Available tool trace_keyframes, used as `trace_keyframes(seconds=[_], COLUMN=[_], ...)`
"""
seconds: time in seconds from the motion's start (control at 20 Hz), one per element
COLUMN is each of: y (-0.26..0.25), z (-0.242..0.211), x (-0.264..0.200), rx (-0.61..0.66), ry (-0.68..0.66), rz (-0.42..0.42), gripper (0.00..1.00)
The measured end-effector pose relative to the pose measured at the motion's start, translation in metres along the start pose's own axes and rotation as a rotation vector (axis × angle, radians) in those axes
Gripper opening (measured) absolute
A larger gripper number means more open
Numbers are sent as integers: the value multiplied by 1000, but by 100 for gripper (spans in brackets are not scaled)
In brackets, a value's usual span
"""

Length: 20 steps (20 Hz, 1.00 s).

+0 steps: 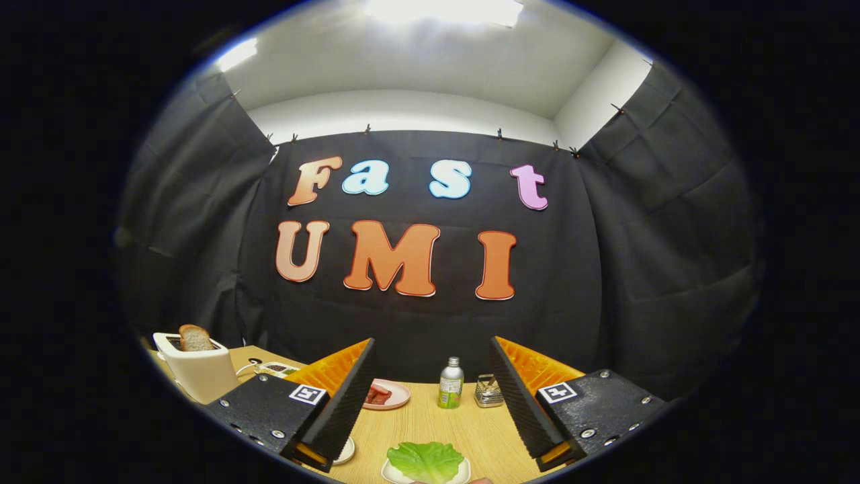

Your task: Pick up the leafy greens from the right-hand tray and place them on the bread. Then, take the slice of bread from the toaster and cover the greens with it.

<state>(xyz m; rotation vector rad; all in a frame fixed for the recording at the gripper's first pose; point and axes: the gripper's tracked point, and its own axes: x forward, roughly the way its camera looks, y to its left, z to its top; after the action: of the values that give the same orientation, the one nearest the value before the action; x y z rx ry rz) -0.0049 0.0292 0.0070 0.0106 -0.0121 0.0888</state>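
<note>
Your gripper (430, 396) is spread wide and empty above the leafy greens (426, 460) on their near tray (393, 474), so closing shallow risks tearing or dropping the soft leaf.

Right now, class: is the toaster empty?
No. A slice of bread stands up out of the toaster, off to the left of the open fingers.

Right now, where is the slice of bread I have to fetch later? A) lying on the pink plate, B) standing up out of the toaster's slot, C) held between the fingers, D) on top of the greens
B: the bread slice stands out of the top of the white toaster, off beyond the left finger, while the gripper is open and holds nothing.
</note>
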Motion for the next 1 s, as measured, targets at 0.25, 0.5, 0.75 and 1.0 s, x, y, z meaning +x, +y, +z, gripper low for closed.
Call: trace_keyframes(seconds=[0.25,0.5,0.75,1.0], y=[12,6,13,15], z=[-19,-16,-22,-29], x=[2,7,9,7], rx=[53,-13,-30,-24], ry=[73,68,78,113], rz=[73,58,82,101], gripper=[99,99,99,99])
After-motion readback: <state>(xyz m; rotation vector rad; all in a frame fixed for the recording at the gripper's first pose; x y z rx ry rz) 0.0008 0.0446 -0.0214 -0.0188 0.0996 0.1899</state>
